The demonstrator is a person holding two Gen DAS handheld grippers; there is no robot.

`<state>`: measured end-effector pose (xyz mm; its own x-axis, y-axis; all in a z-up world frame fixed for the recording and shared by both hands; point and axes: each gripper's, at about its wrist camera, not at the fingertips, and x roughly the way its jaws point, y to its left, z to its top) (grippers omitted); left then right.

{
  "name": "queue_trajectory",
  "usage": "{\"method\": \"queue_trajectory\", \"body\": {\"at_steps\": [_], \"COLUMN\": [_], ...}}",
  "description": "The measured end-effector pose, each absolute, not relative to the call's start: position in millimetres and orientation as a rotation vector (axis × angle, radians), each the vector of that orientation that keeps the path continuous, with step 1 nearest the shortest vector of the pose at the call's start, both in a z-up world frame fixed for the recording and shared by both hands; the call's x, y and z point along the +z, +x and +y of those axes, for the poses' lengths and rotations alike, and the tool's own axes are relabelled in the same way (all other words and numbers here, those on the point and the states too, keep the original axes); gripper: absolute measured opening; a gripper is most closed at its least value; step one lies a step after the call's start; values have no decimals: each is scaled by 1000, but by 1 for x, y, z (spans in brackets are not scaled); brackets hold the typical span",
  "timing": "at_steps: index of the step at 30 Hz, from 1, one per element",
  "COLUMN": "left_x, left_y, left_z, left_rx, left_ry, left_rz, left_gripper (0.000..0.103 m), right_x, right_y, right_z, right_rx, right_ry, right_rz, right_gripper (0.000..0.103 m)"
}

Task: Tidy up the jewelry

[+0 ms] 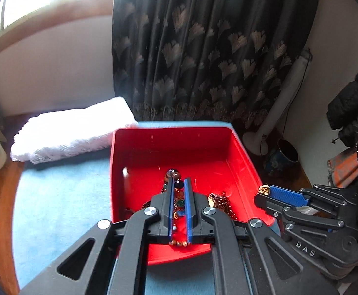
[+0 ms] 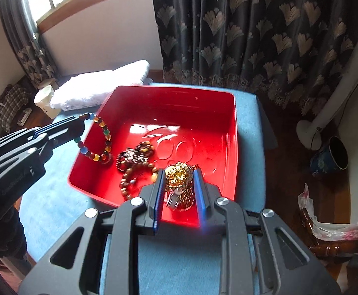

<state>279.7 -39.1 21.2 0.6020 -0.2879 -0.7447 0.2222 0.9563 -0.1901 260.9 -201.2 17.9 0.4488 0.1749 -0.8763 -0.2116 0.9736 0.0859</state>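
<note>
Over the red bin [image 2: 229, 132], the left gripper [image 1: 178, 184] pinches a bead bracelet [image 2: 100, 137] and the right gripper [image 2: 179, 179] clamps a gold piece [image 2: 179, 175], each probably lifted clear to untangle the pile.

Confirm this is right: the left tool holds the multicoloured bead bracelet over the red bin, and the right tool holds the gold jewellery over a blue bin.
One detail is wrong: there is no blue bin. The right wrist view shows the right tool holding the gold jewellery over the same red bin, which sits on a blue cloth. The left tool does hold the multicoloured bead bracelet over that bin.
</note>
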Motion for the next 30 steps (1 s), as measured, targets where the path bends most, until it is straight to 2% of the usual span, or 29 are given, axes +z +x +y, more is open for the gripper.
{"method": "queue_trajectory", "body": {"at_steps": [10,12,13,16,17,18,19,21,24,25,27,30], "left_x": [-38,-41,-42,-44,-43,-42,-40,-35,-27,-23,-17,-6], "left_y": [313,314,314,314,312,311,307,301,291,286,278,265], "left_z": [-41,-41,-41,-37,-35,-33,-31,-26,-23,-22,-20,-19], "left_rx": [-263,-264,-266,-257,-258,-257,-252,-240,-226,-223,-219,-199], "left_ry": [-82,-79,-76,-76,-76,-75,-71,-73,-70,-67,-64,-45], "left_rz": [992,998,1003,1013,1011,1009,1006,993,971,963,945,909], "left_gripper": [8,8,8,22,24,24,28,38,46,52,55,69], "right_x": [-40,-42,-42,-40,-39,-37,-36,-29,-22,-18,-14,-7], "right_y": [296,296,297,295,294,293,291,285,279,275,270,260], "right_z": [-185,-180,-178,-178,-180,-182,-184,-190,-197,-199,-202,-206], "right_rx": [304,320,324,314,309,302,295,274,264,263,255,249], "right_ry": [-20,-29,-33,-41,-40,-36,-33,-29,-29,-25,-24,-24], "right_rz": [1182,1182,1176,1162,1158,1154,1149,1128,1109,1102,1097,1081], "right_gripper": [23,24,30,34,34,37,45,54,60,64,70,79]}}
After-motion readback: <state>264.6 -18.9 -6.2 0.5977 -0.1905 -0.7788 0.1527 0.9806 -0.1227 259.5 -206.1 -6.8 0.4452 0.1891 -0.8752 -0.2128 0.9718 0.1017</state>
